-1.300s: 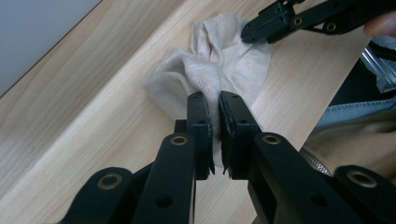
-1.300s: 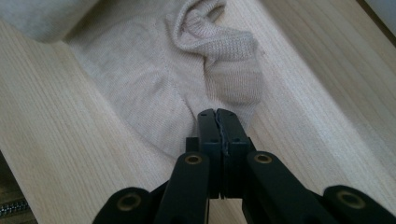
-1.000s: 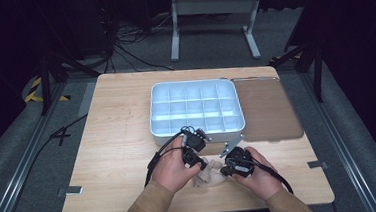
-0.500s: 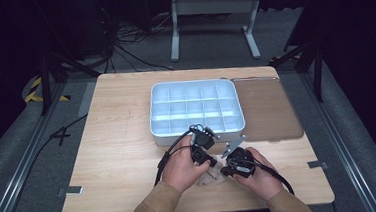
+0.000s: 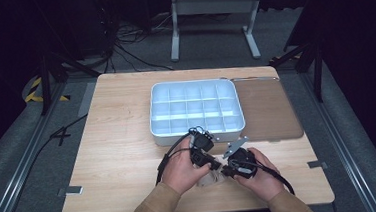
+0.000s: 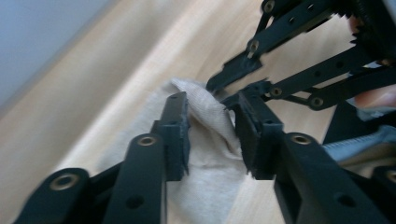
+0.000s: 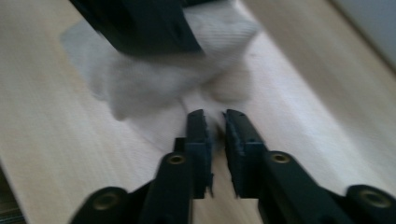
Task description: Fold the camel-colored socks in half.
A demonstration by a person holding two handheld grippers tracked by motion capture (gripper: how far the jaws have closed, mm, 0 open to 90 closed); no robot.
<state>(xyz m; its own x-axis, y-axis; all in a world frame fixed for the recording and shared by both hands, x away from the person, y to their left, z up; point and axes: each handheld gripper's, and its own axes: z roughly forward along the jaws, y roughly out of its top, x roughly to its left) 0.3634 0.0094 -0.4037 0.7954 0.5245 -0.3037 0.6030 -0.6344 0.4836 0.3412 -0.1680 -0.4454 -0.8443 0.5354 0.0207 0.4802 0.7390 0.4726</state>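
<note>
A small off-white cloth [image 5: 208, 180] lies on the wooden table near its front edge, between the person's two hands. My left gripper [image 5: 210, 165] reaches down onto it from the left. In the left gripper view a raised fold of the cloth [image 6: 205, 154] sits between the jaws of that gripper [image 6: 210, 116], which press on it from both sides. My right gripper [image 5: 224, 172] comes in from the right. Its jaws [image 7: 215, 123] stand almost together at the cloth's [image 7: 154, 88] near edge. The left gripper view shows the right gripper [image 6: 223, 93] pinching that edge.
A white tray [image 5: 154, 123] with several compartments stands just beyond the hands. A brown mat [image 5: 269, 110] lies to its right. Bare wood spreads to the left of the hands. Black cables trail from both grippers.
My left gripper has moved right, toward the right gripper, and now sits over the cloth. The right hand has hardly moved.
</note>
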